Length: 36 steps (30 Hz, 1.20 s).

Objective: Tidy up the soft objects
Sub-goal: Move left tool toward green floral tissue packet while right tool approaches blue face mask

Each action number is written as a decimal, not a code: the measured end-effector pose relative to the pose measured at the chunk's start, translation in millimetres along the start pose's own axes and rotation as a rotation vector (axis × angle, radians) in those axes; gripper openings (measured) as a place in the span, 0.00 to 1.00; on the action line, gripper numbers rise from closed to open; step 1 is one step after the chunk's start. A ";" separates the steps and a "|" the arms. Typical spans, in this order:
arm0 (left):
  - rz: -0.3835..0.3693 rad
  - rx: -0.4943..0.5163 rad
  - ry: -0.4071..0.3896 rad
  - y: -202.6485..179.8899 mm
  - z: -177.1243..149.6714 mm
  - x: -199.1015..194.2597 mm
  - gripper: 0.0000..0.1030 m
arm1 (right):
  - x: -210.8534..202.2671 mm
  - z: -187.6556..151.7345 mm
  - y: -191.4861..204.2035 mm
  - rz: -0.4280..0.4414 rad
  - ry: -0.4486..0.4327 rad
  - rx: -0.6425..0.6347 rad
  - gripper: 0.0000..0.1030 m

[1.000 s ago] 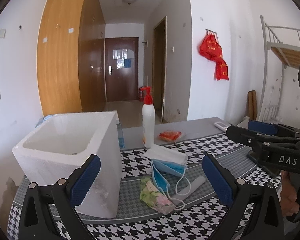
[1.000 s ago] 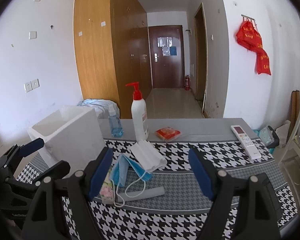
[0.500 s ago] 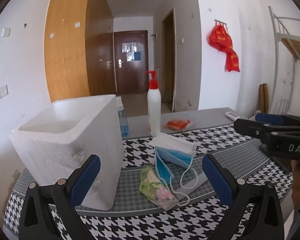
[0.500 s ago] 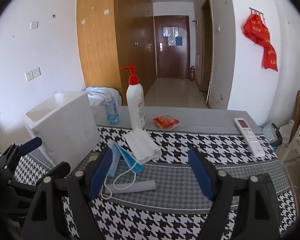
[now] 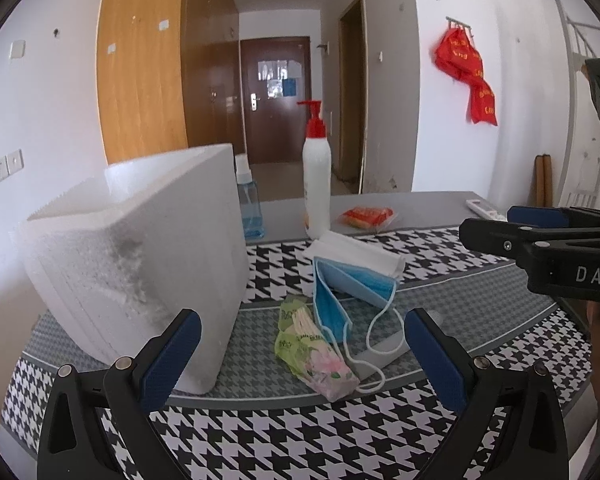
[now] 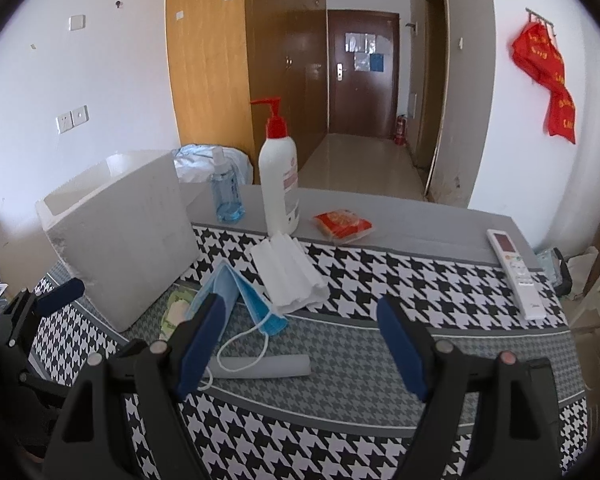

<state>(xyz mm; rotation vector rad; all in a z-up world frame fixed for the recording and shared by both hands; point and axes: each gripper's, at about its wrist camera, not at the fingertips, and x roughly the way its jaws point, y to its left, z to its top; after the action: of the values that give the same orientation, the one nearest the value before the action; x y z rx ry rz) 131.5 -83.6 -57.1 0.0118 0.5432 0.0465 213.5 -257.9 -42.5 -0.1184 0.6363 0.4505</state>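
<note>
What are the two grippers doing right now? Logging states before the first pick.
Left gripper: open, holding nothing, above the tissue pack.
Right gripper: open, holding nothing, above the blue mask.

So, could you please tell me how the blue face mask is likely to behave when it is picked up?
The blue face mask is thin, folded fabric, so it will probably droop. Its loose ear loops lie over the grey tube and may snag it. It looks very light.
</note>
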 end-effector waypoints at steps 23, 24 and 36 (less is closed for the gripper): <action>0.076 -0.057 0.157 6.0 -10.0 35.5 0.83 | 46.9 13.1 1.0 0.035 0.096 -0.085 0.79; 0.081 -0.060 0.159 6.9 -10.3 36.0 0.82 | 49.3 13.7 0.8 0.036 0.100 -0.086 0.79; 0.097 -0.075 0.225 11.9 -14.0 46.4 0.73 | 78.5 11.6 20.7 0.119 0.166 -0.143 0.79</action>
<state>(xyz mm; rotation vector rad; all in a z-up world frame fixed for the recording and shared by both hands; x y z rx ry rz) 163.4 -69.6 -92.8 -0.0407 0.7658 0.1639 266.6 -207.5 -79.4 -0.2564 0.7769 0.6053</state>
